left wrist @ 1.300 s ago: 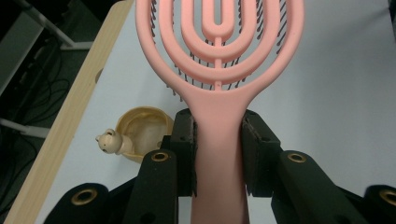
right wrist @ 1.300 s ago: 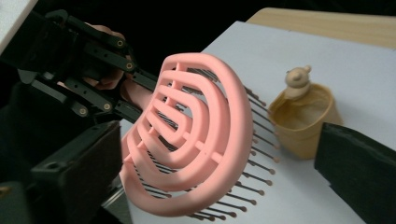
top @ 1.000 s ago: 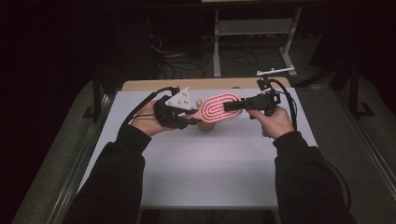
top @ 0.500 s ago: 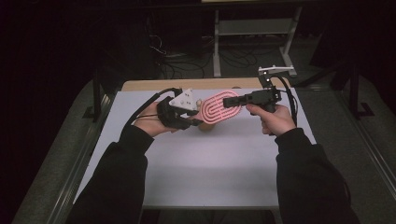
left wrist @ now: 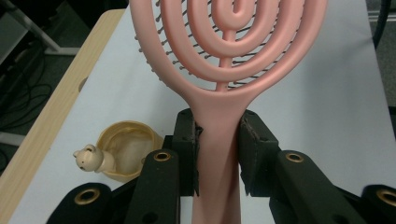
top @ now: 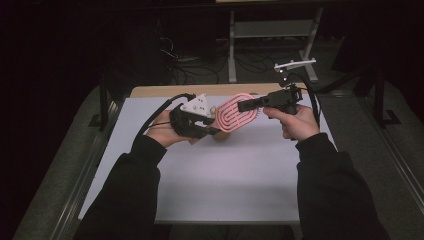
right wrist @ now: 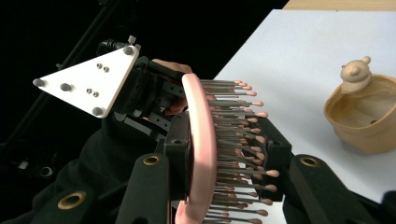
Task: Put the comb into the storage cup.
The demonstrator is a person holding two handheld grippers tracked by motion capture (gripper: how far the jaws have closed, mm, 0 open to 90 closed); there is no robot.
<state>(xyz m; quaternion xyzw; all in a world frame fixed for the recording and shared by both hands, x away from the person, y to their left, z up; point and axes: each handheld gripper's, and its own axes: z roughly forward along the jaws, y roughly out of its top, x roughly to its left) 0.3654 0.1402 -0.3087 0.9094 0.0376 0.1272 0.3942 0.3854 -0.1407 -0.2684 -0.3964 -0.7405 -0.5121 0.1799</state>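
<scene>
Now both grippers on hairbrush [top: 239, 116]

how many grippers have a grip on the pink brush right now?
2. Left gripper clamps the pink brush by its handle; right gripper clamps the head's far edge, one jaw on the bristle side.

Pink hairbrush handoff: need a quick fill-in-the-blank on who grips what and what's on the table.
1. The left tool clamps the pink hairbrush by its ____.
2. The right tool closes across the brush's head, one jaw on its back and the other on its ____.
3. The small tan cup on the table has a ____ figure on its rim.

Missing words: handle; bristles; bear
</scene>
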